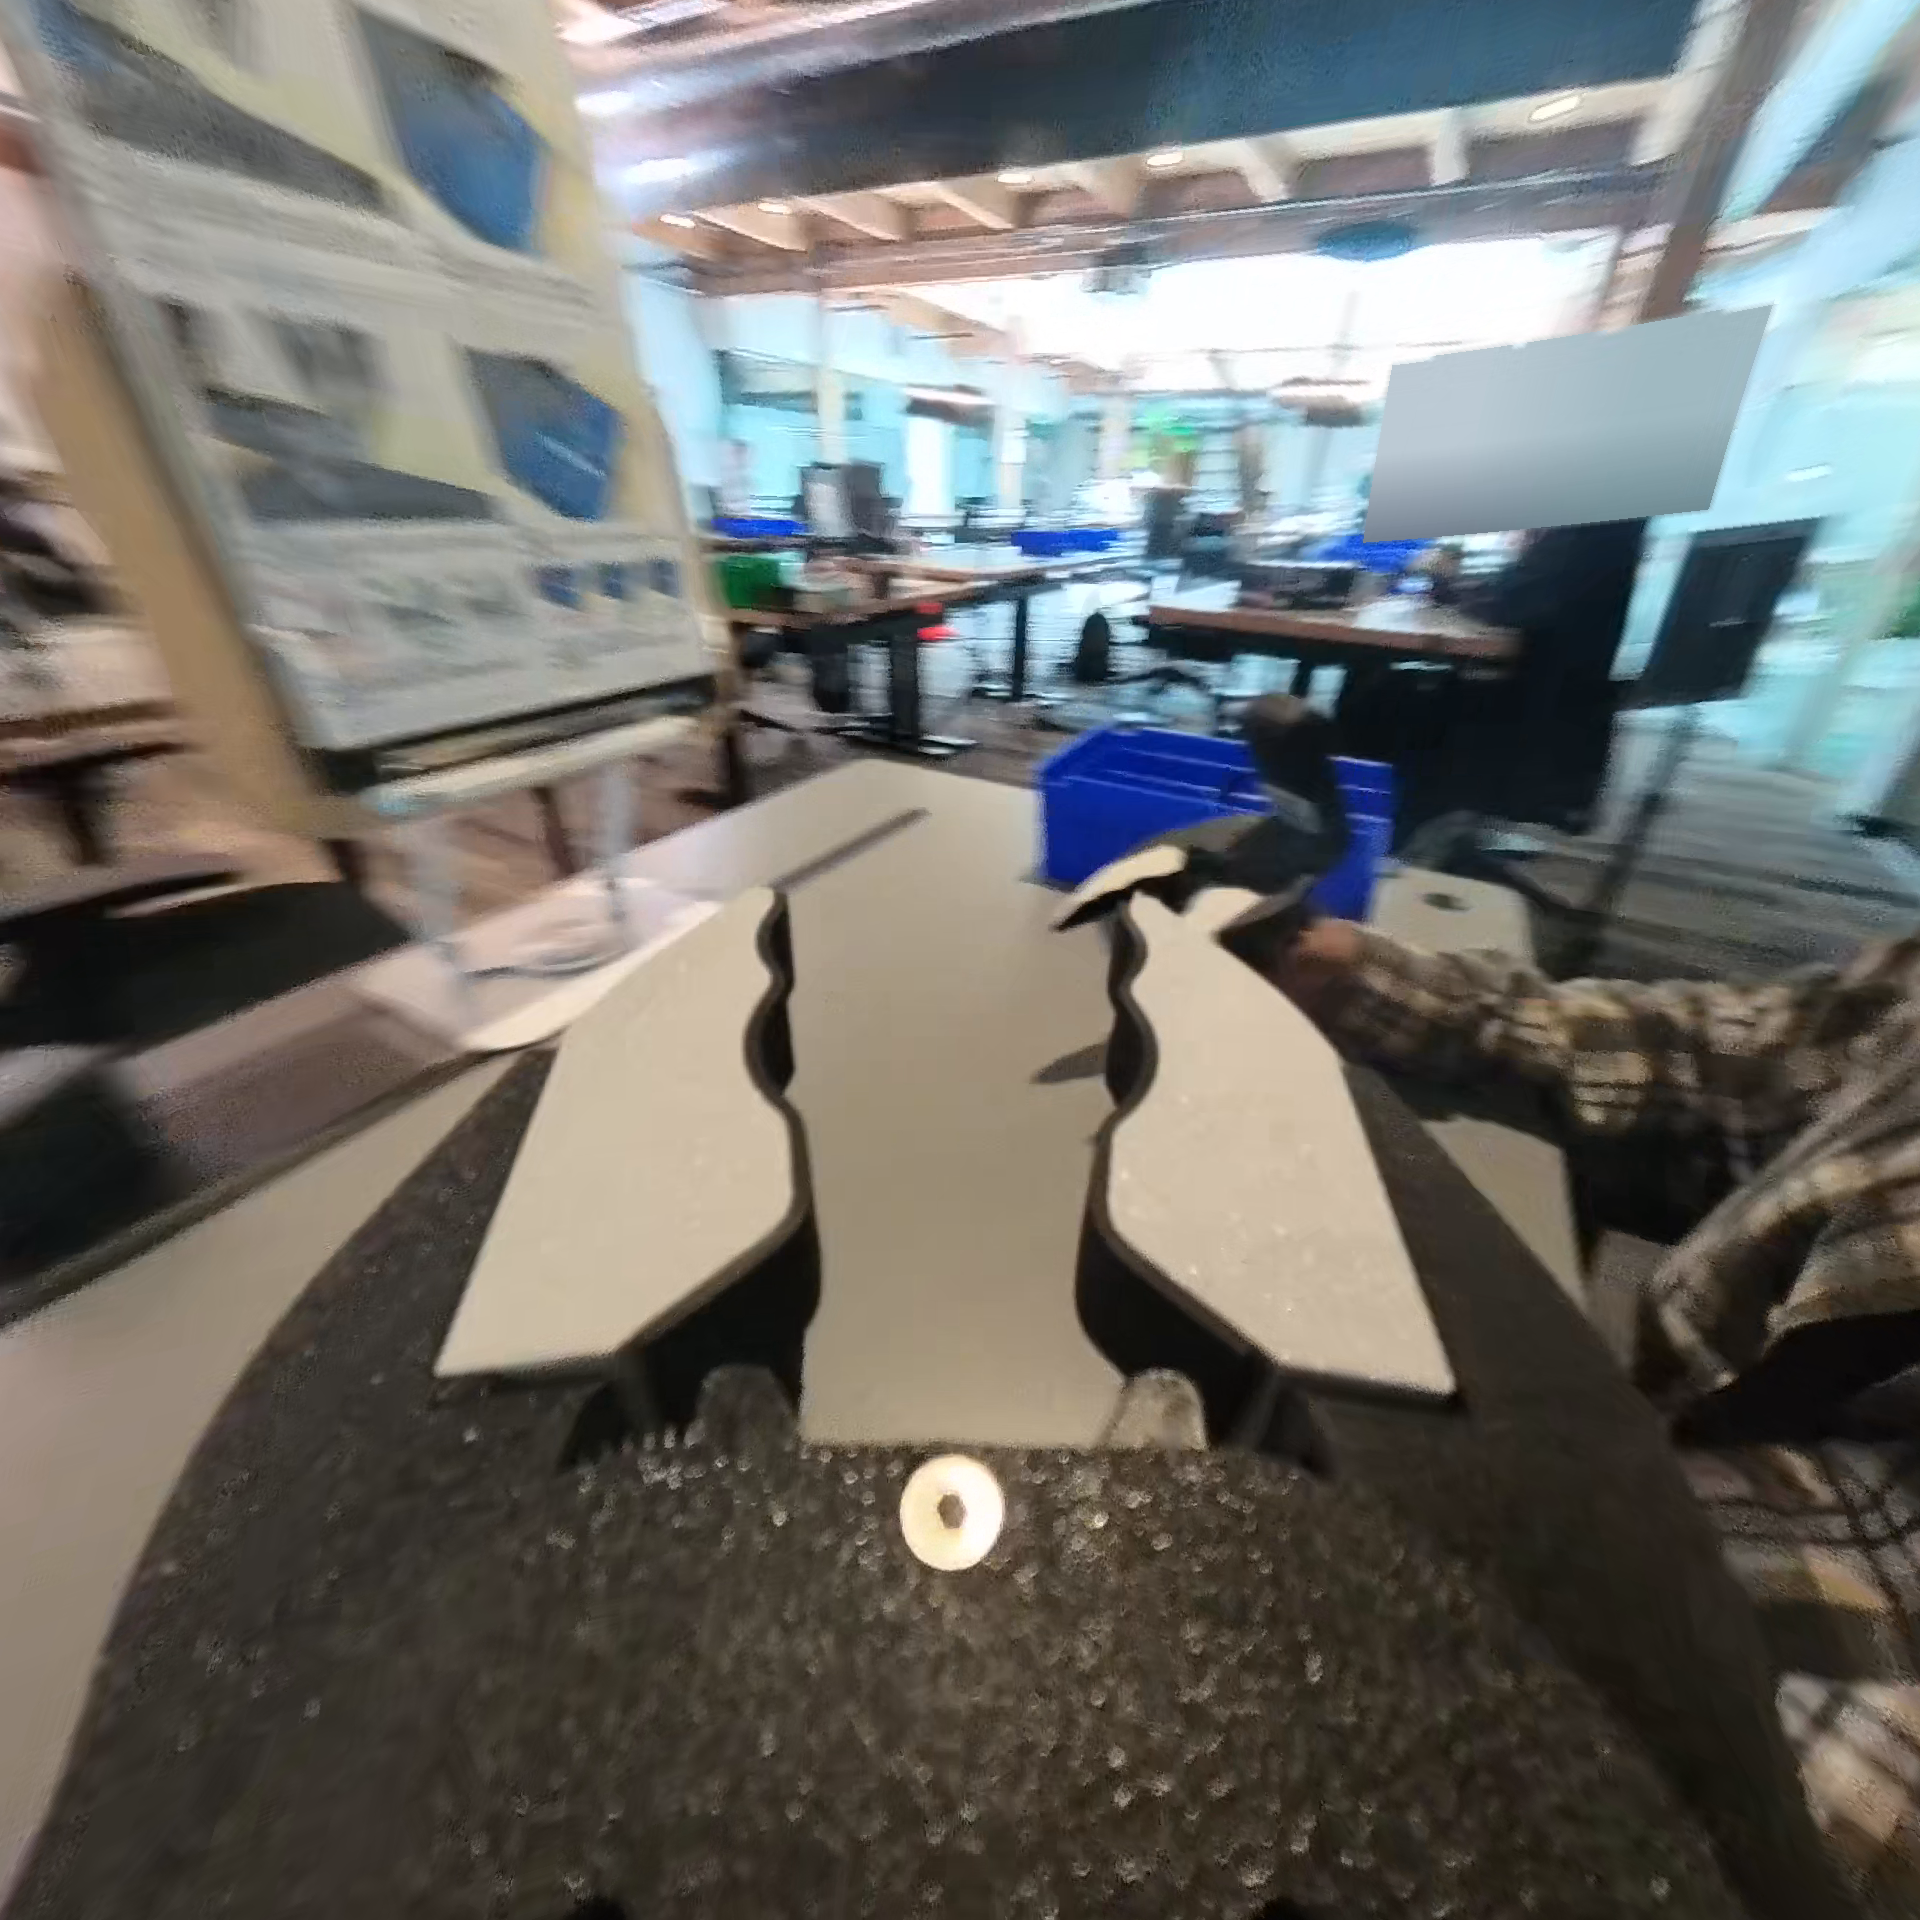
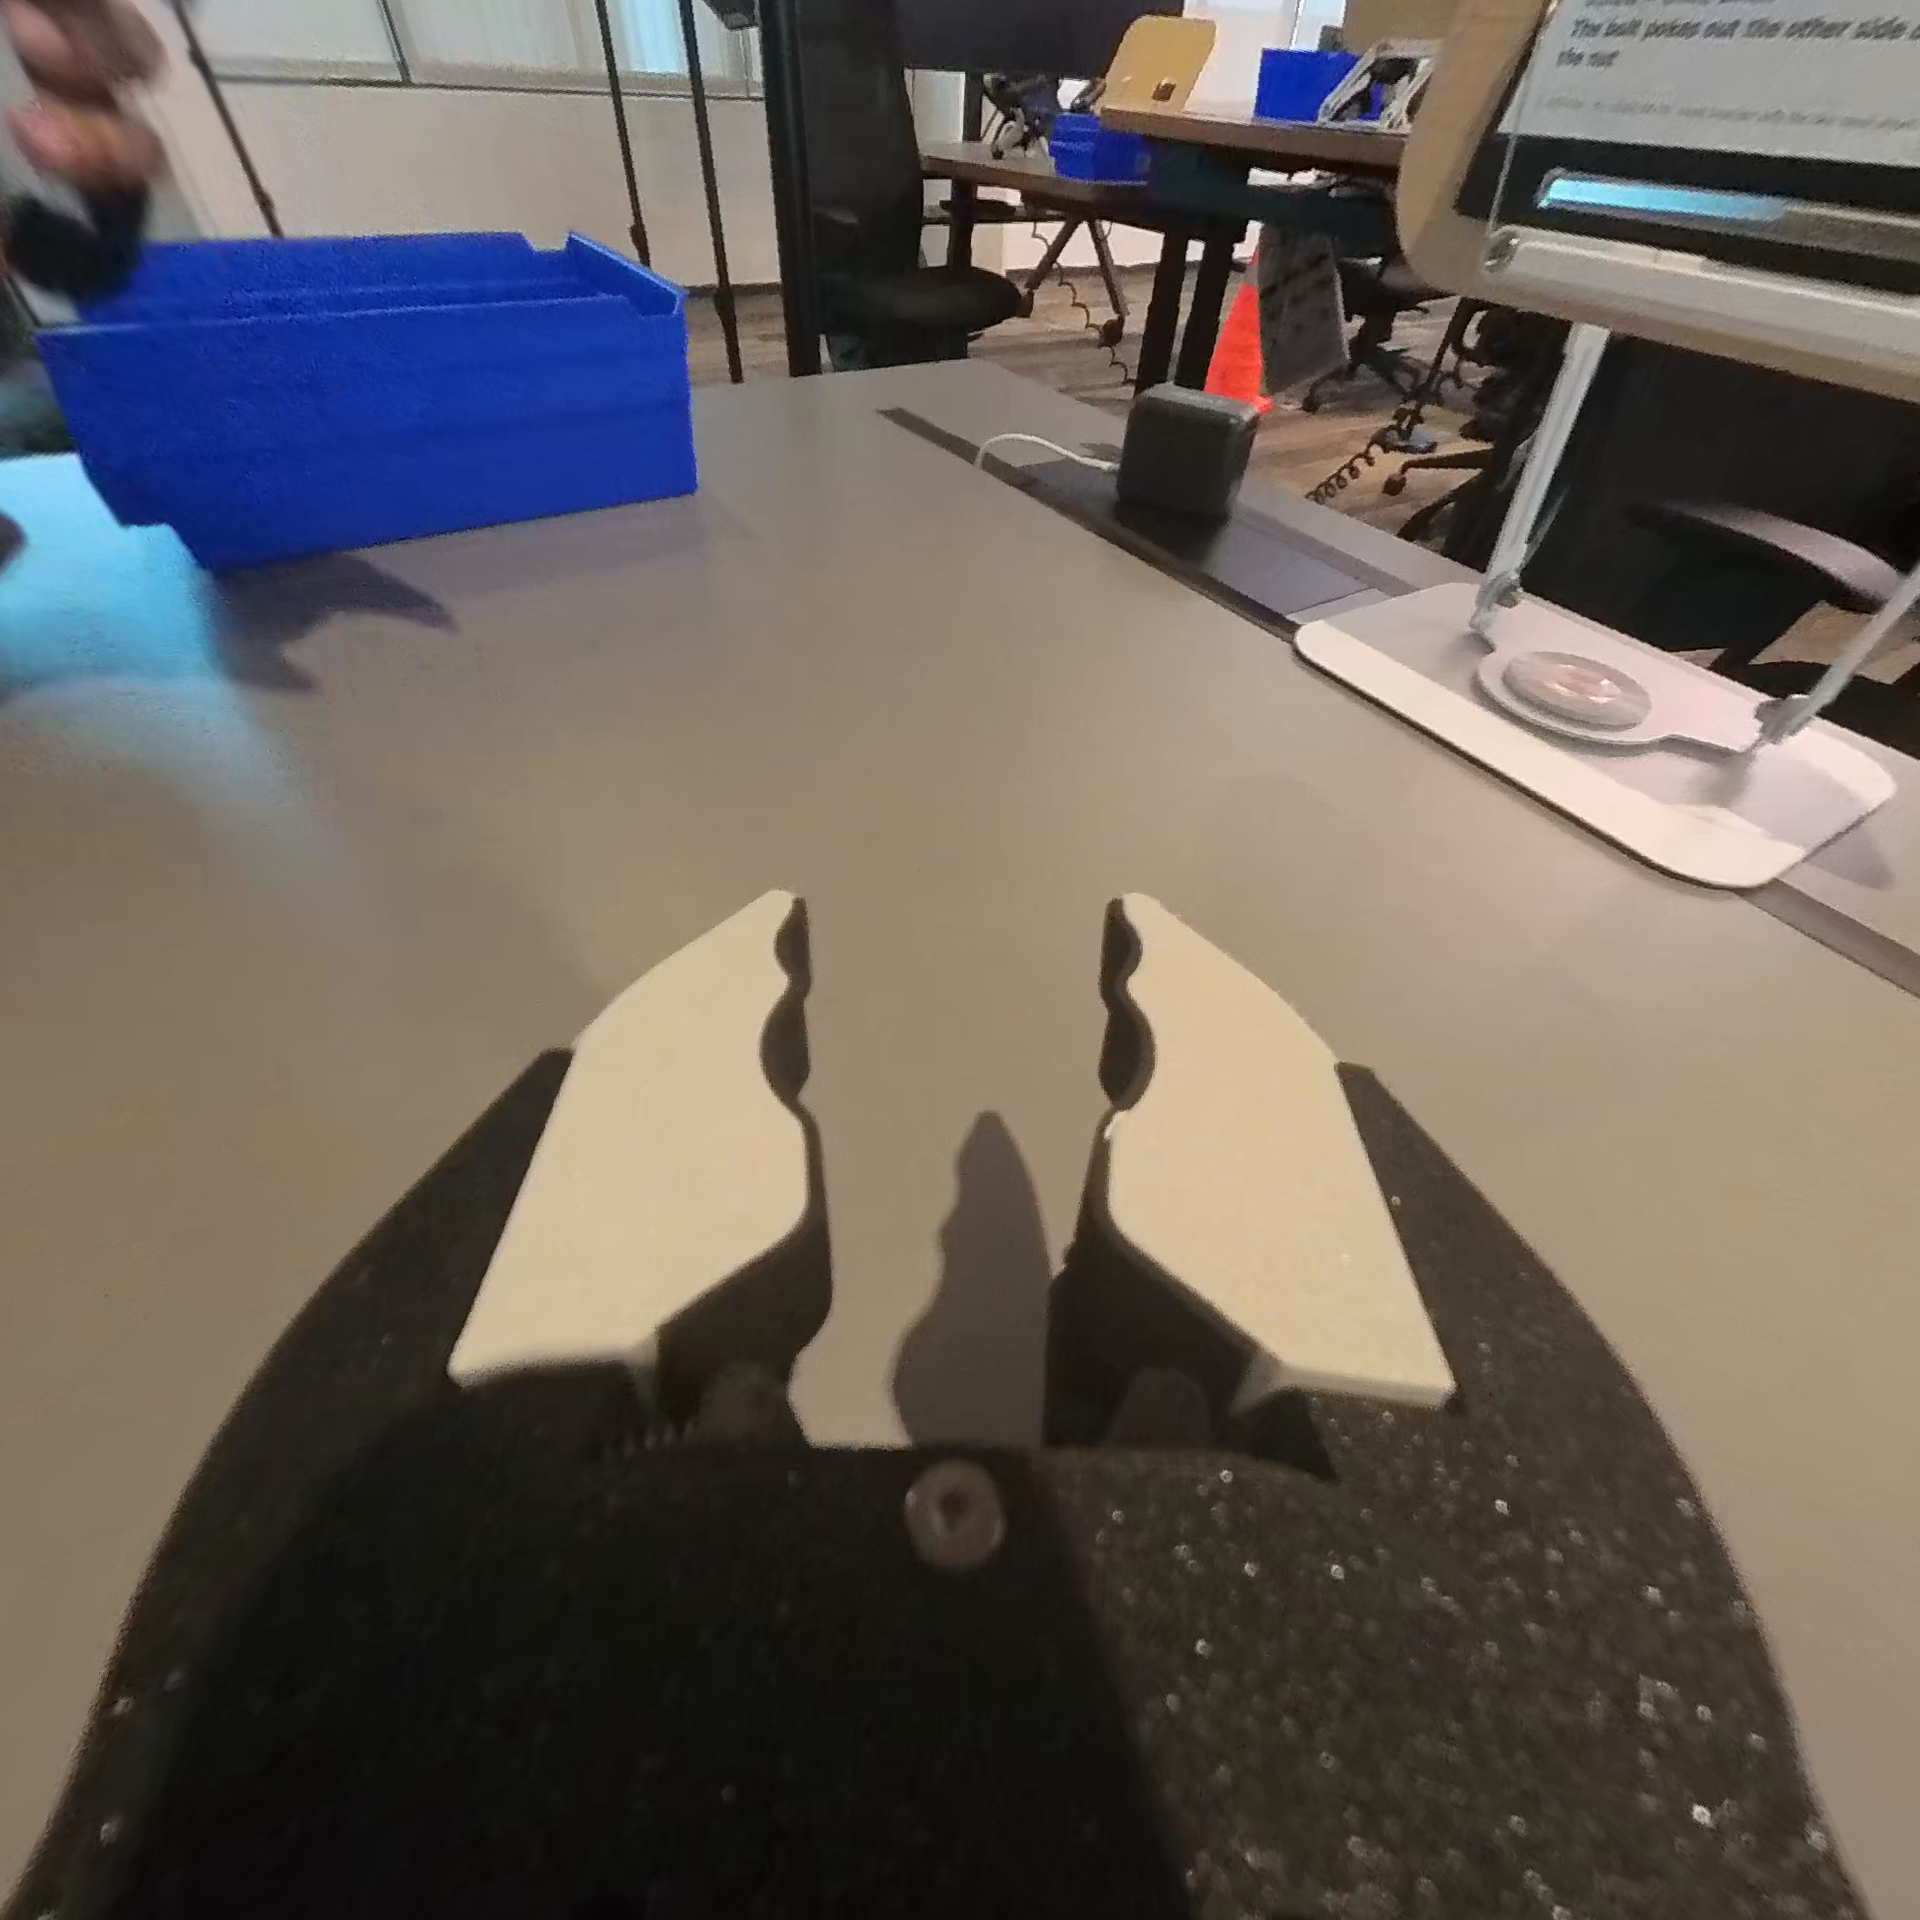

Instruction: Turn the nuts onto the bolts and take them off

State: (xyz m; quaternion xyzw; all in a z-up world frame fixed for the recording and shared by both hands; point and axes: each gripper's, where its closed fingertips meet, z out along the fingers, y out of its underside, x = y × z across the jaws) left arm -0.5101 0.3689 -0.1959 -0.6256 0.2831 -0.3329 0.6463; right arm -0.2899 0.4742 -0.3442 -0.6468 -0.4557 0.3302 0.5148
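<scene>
Blurred poster board (image 1: 343, 416), cropped monitor (image 2: 1704, 135)

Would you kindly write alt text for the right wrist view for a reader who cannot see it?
The open, empty right gripper hovers over a bare grey table. A blue bin stands at the far left, a small dark cube with a white cable further back, and a white monitor stand base to the right.

Both grippers: pale grey fingers (image 1: 665, 1132) w/ wavy black-lined inner edges, on speckled black bodies. Left gripper (image 1: 945, 925) has a white hex screw (image 1: 952, 1512) at centre; right gripper (image 2: 956, 914) a dark one (image 2: 954, 1515). Plaid sleeve (image 1: 1621, 1049), brown/cream/black.
</scene>
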